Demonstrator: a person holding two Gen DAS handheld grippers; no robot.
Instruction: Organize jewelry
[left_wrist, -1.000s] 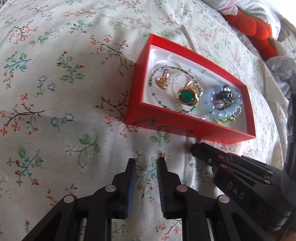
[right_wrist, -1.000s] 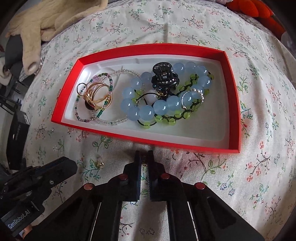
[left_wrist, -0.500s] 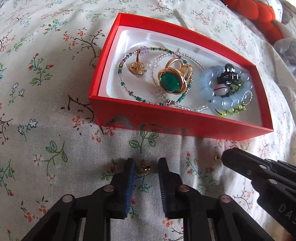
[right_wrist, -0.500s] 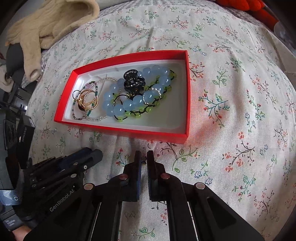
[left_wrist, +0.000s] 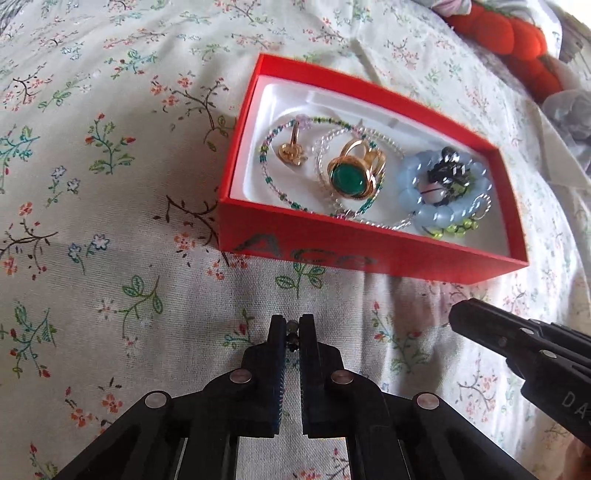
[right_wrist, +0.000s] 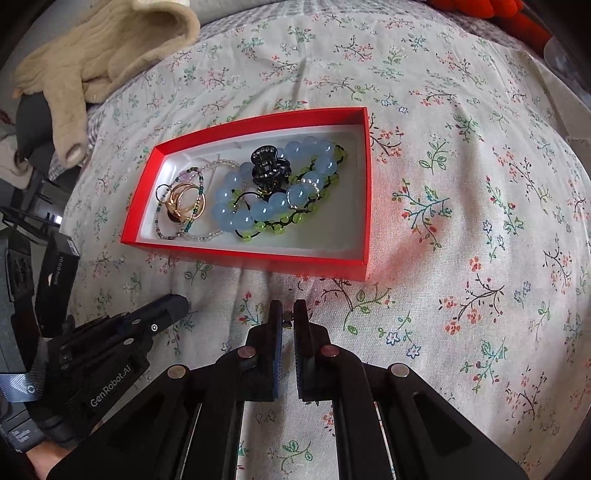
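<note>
Both hand-held grippers pinch small jewelry pieces over the floral bedspread, short of the red box.

Nearest, the left hand-held gripper (left_wrist: 291, 328) is clenched on a tiny earring (left_wrist: 292, 331) held between its tips, above the bedspread (left_wrist: 110, 258). The right hand-held gripper (right_wrist: 287, 314) is likewise closed on a small stud (right_wrist: 287, 320), too small to identify further. Just beyond both lies the red box (left_wrist: 369, 258), open, with a white lining. Inside it, from its left end: a small gold ring (left_wrist: 291, 151), a beaded necklace (left_wrist: 273, 184), a gold ring with a green stone (left_wrist: 349, 177), then a blue bead bracelet (left_wrist: 430, 212) with a black hair claw (right_wrist: 267, 168) resting on it. Farther off lie a cream glove (right_wrist: 74, 74) and an orange plush toy (left_wrist: 509, 37).
</note>
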